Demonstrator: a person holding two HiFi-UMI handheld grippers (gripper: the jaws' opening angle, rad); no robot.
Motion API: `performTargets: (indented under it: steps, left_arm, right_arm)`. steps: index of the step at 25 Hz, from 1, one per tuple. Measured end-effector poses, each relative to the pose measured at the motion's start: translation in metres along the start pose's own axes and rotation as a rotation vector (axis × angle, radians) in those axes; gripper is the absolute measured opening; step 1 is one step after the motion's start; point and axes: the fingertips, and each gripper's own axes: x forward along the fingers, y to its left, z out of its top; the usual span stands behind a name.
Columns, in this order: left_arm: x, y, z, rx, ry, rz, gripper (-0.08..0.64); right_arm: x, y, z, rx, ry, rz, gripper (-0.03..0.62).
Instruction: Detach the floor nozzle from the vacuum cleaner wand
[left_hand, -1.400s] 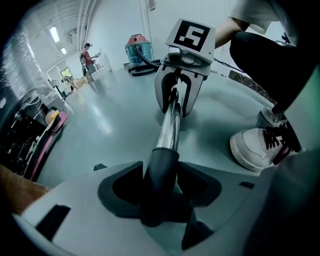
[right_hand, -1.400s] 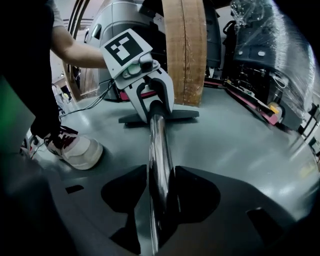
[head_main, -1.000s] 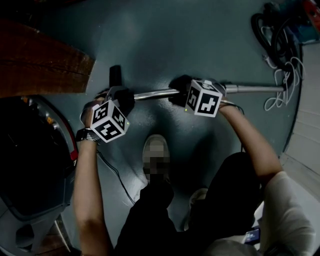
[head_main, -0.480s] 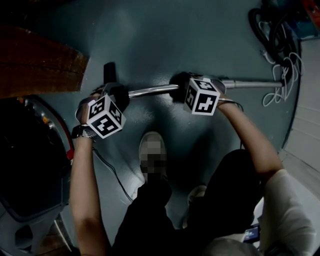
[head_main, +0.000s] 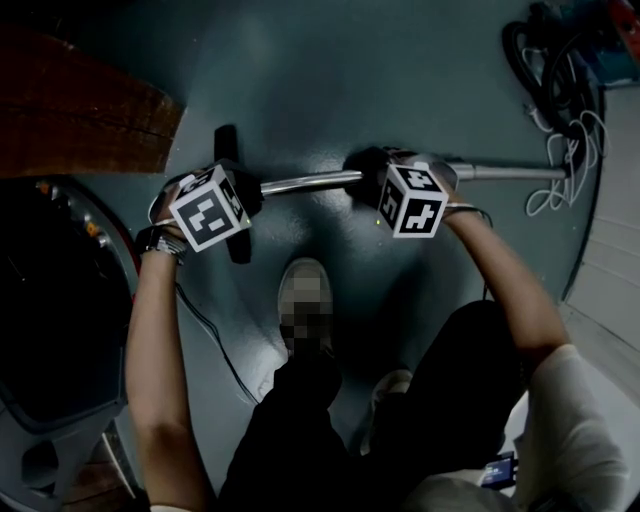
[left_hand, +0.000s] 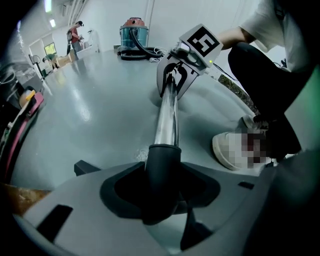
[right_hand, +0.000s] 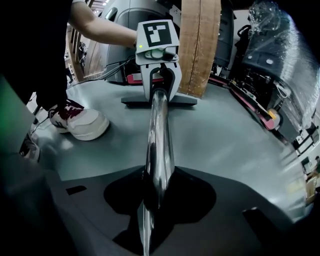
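Both grippers are down on the wand, which lies flat on the floor. Look at the left gripper: the black collar at the nozzle end sits between its jaws, they've just been squeezing in, and they're clamped on it. Further along the chrome tube is the right gripper, whose jaws have also just been closing and are pinching the wand itself. The nozzle lies crosswise on the floor at the wand's left end, still joined to it. 1 shoe is planted near the tube, between the 2 grippers.
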Motion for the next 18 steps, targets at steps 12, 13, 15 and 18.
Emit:
performTargets:
  steps: [12,13,15,18]
  left_arm:
    - [-0.011,-0.009,0.004,0.008,-0.068,0.082,0.196]
    - [-0.012,-0.01,0.004,0.012,-0.07,0.093,0.196]
    - [-0.014,-0.011,0.004,0.022,-0.076,0.114,0.195]
    - [-0.019,-0.01,0.006,0.045,-0.091,0.158,0.195]
  right_arm:
    - [-0.008,0.006,0.001,-0.024,0.025,0.01,0.146]
    - [-0.009,0.007,0.002,-0.026,0.027,0.01,0.146]
    - [-0.01,0.008,0.002,-0.031,0.031,0.01,0.146]
    - [-0.012,0.007,0.004,-0.035,0.029,0.006,0.146]
